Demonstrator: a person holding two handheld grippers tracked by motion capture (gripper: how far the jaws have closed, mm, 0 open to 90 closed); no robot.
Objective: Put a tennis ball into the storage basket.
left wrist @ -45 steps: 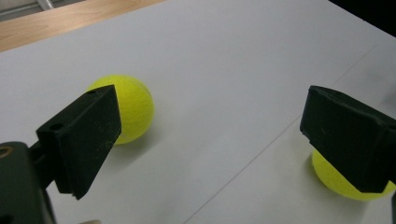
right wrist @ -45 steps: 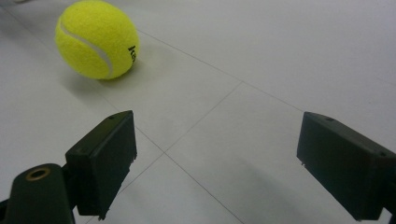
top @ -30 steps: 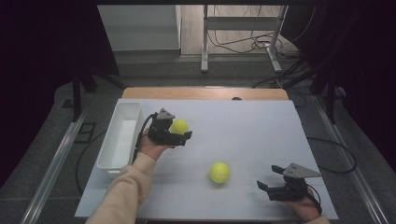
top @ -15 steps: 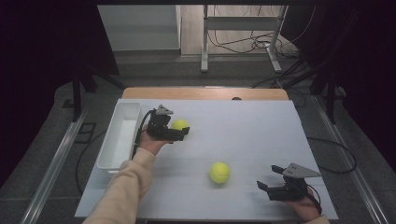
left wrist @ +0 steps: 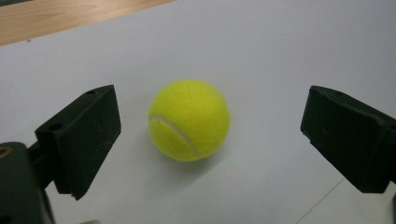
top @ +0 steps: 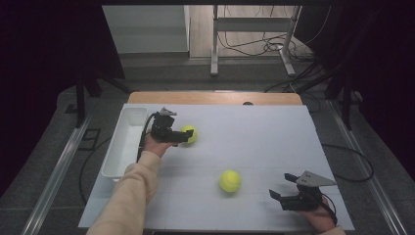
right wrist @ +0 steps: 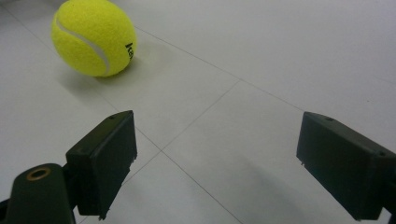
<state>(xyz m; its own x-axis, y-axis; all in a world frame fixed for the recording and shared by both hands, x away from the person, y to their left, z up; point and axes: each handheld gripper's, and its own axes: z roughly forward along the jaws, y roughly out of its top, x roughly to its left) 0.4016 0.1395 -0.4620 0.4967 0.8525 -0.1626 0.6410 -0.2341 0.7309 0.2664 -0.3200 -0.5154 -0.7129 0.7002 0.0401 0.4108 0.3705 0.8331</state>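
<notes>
Bare table [top: 274, 142] — bin [top: 125, 142] leftward

High view looks down from above; each gripper view sits low and close behind its jaws — both probably share the white tabletop [top: 254, 142].

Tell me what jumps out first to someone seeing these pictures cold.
Two yellow tennis balls on the white table. The far ball sits between the open jaws of the left gripper, beside a white tray at the table's left edge. The near ball lies alone mid-table, with the open right gripper apart from it.
</notes>
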